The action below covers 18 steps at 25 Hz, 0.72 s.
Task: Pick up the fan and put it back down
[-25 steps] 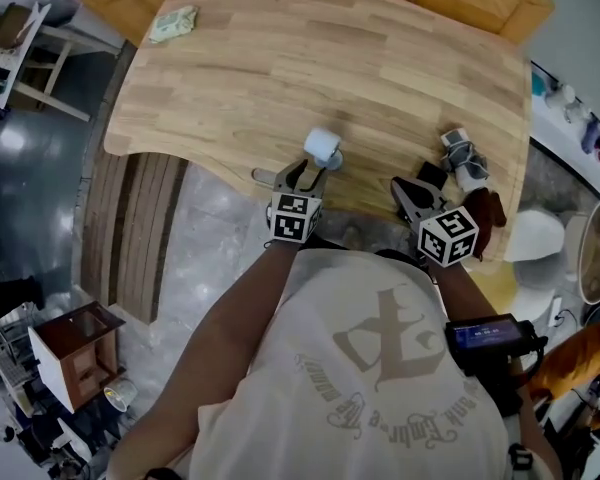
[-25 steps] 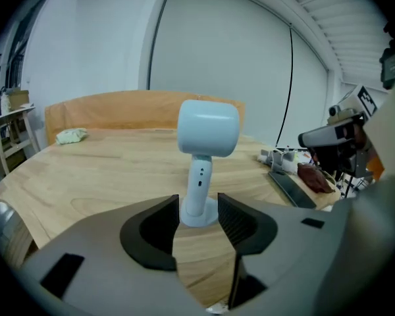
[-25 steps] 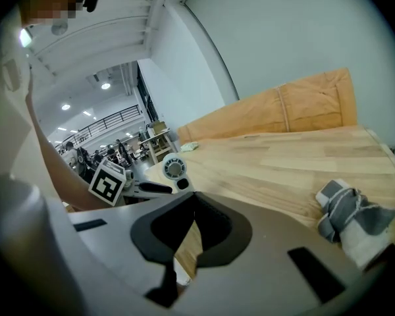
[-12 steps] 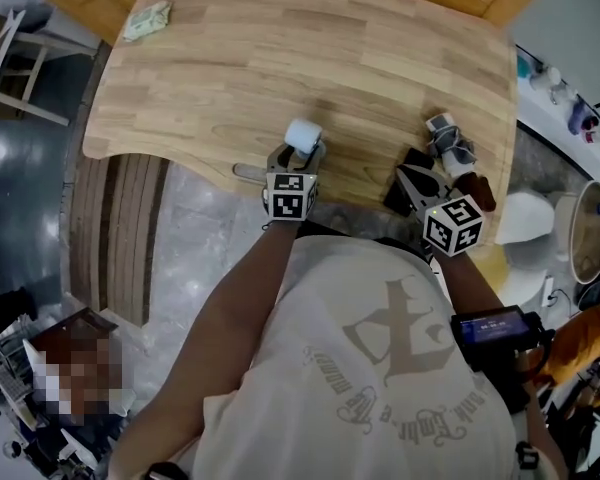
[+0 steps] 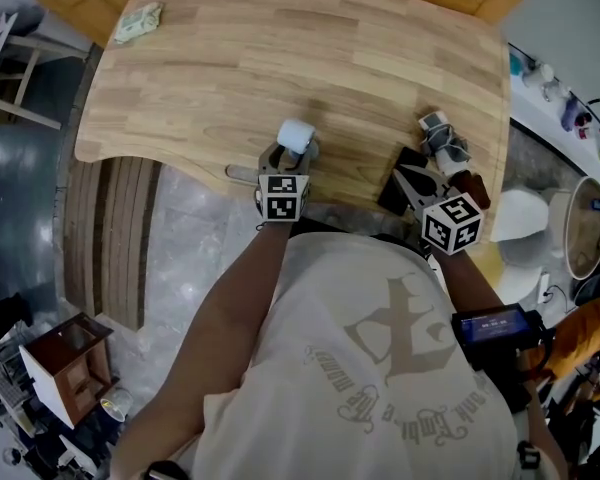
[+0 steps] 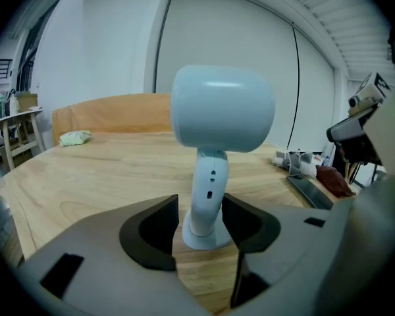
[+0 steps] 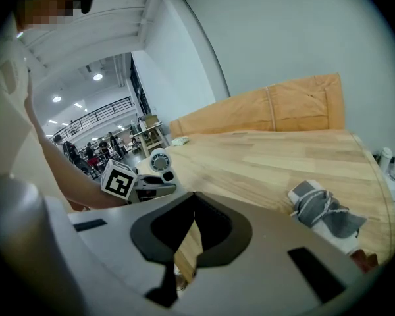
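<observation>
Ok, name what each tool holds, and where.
Nothing: left tool, jaws just opened, straddles the stem of the fan without pressing; right tool is shut, empty.

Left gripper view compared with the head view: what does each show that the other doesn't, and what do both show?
Only the left gripper view: the stem of the fan standing between the open jaws of the left gripper, which have just been opening. Only the head view: the person's shirt and a small wooden cabinet on the floor. Both: the fan, the wooden table and the green packet at its far corner.
</observation>
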Tool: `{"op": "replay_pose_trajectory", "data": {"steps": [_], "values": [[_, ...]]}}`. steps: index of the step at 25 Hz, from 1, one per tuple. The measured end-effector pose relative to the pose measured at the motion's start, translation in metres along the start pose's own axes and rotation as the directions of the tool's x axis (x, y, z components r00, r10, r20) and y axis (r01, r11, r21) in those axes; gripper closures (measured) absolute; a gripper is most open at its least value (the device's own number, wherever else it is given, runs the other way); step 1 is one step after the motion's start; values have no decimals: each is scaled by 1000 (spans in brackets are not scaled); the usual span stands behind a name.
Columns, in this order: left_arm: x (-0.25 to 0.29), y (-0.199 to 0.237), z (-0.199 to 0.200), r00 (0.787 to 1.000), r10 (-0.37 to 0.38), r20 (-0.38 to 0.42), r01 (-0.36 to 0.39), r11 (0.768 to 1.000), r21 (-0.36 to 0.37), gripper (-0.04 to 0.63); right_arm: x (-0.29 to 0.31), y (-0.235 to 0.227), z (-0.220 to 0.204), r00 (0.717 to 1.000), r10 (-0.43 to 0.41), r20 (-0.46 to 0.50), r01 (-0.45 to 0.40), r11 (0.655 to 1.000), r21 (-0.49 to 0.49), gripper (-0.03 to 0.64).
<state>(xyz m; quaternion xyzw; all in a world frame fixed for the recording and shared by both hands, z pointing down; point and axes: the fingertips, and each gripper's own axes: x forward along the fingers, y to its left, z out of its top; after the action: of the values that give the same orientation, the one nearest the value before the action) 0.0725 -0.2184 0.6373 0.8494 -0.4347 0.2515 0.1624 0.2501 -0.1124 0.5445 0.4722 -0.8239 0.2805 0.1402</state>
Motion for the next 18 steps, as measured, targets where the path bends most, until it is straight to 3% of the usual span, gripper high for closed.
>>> {"op": "replay_pose_trajectory", "data": {"steps": [6,18], "values": [[1,-7,3,1000,-18,-12,19,999,37,445,4,4,5,1000,13,1,-13,1000,-10,603],[-12,-6,2,1000,-15,-8,15,1000,7,448,10,7,3,999,43,-4,-43,999,-11,603]]}}
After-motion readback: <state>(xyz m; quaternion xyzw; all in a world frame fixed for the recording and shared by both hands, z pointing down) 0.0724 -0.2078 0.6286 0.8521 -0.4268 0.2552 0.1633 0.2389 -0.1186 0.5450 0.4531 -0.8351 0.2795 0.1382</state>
